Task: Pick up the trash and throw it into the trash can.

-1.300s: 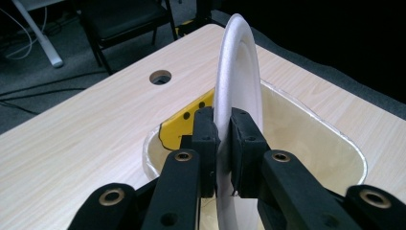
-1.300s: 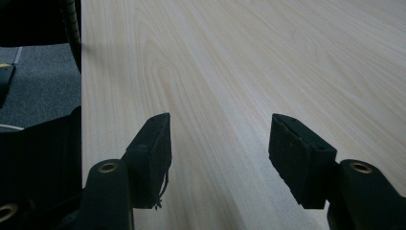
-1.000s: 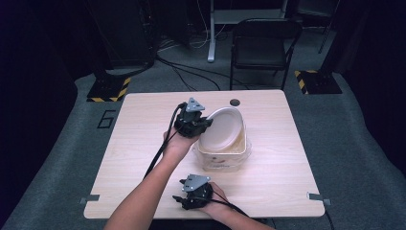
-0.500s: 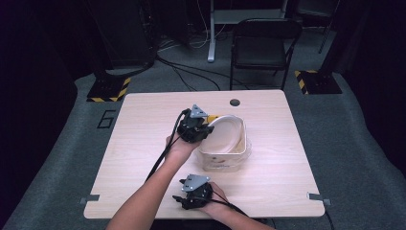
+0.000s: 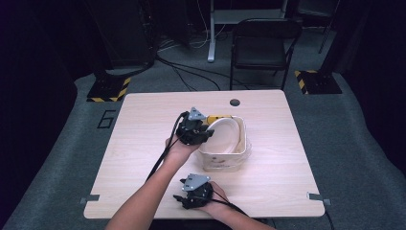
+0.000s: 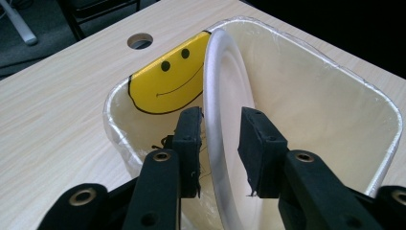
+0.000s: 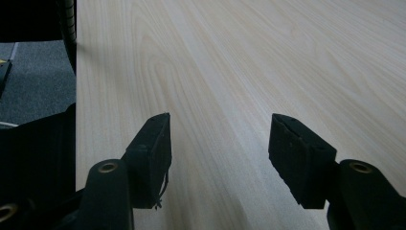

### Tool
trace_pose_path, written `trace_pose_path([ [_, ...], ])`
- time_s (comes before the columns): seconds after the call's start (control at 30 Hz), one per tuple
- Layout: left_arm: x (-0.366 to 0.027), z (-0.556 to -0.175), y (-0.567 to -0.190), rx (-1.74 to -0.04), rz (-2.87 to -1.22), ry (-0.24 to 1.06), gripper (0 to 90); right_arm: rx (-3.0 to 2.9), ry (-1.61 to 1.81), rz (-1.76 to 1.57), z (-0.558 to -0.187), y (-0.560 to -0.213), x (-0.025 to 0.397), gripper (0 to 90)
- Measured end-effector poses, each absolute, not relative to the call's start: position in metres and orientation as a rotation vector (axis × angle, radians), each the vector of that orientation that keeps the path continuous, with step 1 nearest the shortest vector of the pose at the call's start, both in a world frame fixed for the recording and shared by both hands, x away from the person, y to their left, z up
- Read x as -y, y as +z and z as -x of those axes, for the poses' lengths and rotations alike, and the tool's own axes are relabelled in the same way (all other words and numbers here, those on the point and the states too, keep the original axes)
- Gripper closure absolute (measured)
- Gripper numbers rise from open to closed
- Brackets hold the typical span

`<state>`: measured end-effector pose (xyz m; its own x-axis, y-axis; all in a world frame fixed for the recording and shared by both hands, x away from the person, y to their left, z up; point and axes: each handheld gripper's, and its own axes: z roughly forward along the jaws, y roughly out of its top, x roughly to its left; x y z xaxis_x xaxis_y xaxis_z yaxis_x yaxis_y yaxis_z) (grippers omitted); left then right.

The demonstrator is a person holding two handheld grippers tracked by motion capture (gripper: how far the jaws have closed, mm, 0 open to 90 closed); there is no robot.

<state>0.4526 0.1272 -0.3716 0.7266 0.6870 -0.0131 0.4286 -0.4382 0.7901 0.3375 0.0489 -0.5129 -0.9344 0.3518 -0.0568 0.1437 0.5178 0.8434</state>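
Observation:
A white tub (image 5: 222,160) lined with clear film stands at the middle of the wooden table (image 5: 139,143). A white paper plate (image 5: 226,134) stands on edge inside it, and behind that a yellow smiley-face plate (image 5: 219,116) leans on the far wall. My left gripper (image 5: 203,132) is at the tub's left rim. In the left gripper view its jaws (image 6: 221,115) straddle the white plate's (image 6: 225,72) rim, open, with a gap on the right side; the smiley plate (image 6: 165,84) shows beyond. My right gripper (image 5: 184,197) rests near the front edge, open (image 7: 218,129) over bare wood.
A round cable hole (image 5: 234,102) lies in the table behind the tub. A black folding chair (image 5: 263,43) stands beyond the far edge, with cables and yellow-black striped feet on the grey floor. The table's left edge (image 7: 76,96) runs close beside my right gripper.
My left gripper has lowered the white plate from above the tub down into it, and its jaws have loosened from the rim. The right gripper has stayed put.

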Motion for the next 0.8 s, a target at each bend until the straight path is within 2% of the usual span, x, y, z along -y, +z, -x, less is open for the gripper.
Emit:
trace_pose_path([
  [0.23, -0.134, -0.453, -0.367, -0.852, -2.058, 0.365, 56.5, -2.537, 1.373, -0.417, -0.339, -0.513, -0.048, 39.5],
  [0.47, -0.14, -0.451, -0.36, -0.825, -2.024, 0.341, 49.6, -2.54, 1.364, -0.412, -0.338, -0.514, -0.048, 39.4],
  [0.8, -0.158, -0.449, -0.346, -0.802, -1.991, 0.369, 45.8, -2.534, 1.359, -0.417, -0.339, -0.515, -0.048, 39.3],
])
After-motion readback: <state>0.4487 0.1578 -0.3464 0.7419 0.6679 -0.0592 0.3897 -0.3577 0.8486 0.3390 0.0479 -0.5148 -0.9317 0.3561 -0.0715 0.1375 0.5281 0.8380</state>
